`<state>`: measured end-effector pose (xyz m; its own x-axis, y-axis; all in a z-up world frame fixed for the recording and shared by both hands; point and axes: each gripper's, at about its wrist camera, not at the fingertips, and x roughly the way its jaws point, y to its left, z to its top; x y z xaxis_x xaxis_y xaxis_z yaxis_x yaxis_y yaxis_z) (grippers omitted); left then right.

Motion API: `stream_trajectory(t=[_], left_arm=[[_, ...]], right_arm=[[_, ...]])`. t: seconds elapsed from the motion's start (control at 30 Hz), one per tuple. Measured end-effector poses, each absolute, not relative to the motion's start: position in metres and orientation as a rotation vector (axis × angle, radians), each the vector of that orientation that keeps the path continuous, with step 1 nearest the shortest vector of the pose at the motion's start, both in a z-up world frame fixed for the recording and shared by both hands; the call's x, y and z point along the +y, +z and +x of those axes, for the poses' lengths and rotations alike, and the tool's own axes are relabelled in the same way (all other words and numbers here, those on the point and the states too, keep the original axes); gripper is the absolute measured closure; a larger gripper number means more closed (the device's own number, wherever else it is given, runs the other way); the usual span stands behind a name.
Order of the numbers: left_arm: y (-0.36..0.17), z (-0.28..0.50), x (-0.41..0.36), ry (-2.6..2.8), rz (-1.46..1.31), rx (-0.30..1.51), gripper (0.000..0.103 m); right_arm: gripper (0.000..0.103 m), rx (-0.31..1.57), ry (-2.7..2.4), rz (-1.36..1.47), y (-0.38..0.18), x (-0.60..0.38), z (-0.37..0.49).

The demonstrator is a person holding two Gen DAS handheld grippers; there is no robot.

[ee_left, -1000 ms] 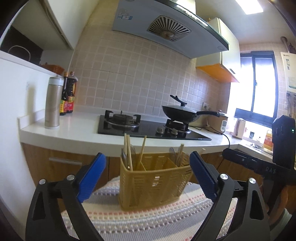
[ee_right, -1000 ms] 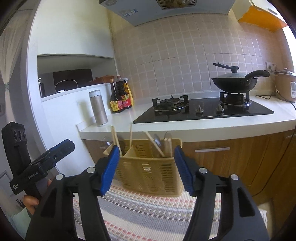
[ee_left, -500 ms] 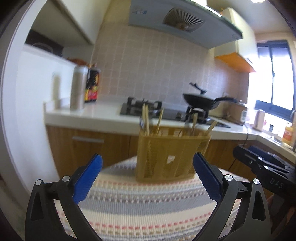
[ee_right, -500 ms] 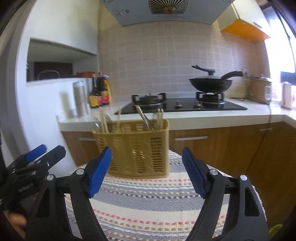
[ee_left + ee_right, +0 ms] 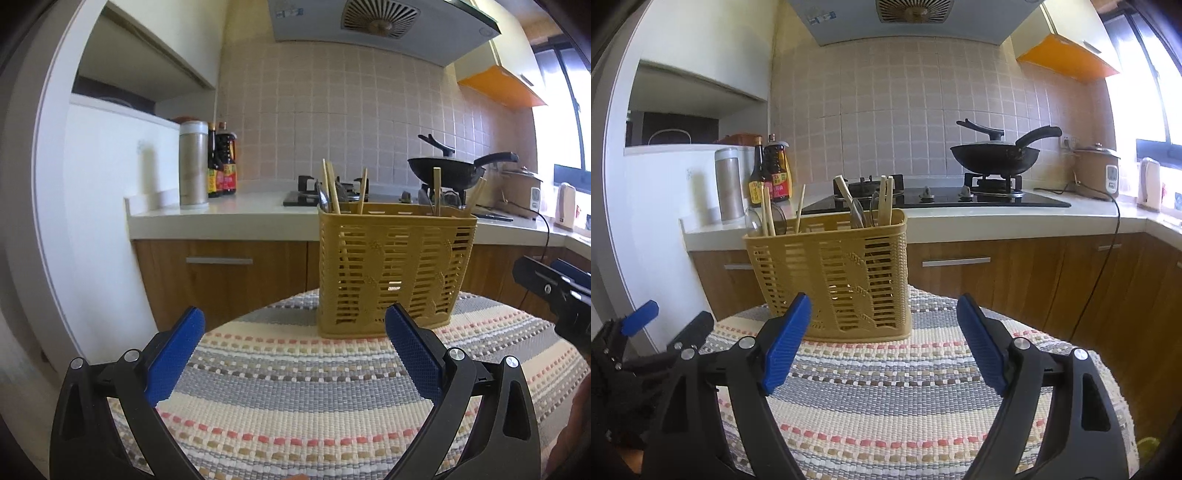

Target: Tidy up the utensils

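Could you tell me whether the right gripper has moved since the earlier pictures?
Yes. The right gripper has sunk: in its view the basket now stands up against the counter edge. Its jaws have just been opening, with nothing between them.

Ahead of the hand-held gripper, beyond the striped woven mat that covers the round table, a white kitchen counter runs over wooden cabinets. On it, ahead and to the left, a steel flask stands just beside two dark sauce bottles. A black gas hob lies straight ahead, with a lidded black wok on its right burner. Farther right stand a rice cooker and a white kettle. An extractor hood hangs above the tiled wall.
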<state>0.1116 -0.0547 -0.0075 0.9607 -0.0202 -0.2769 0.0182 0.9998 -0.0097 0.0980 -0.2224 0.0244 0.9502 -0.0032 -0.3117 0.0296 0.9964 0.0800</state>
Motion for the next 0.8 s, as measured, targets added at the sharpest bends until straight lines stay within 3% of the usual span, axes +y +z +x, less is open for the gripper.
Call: stream_trajectory(t=[0.4, 0.8], left_arm=[[-0.006, 0.1, -0.065, -0.028, 0.04, 0.228, 0.008], [-0.006, 0.103, -0.065, -0.027, 0.035, 0.25, 0.008]], right_arm=[[0.015, 0.26, -0.018, 0.059, 0.033, -0.217, 0.082], [0.013, 0.272, -0.013, 0.044, 0.031, -0.213, 0.079]])
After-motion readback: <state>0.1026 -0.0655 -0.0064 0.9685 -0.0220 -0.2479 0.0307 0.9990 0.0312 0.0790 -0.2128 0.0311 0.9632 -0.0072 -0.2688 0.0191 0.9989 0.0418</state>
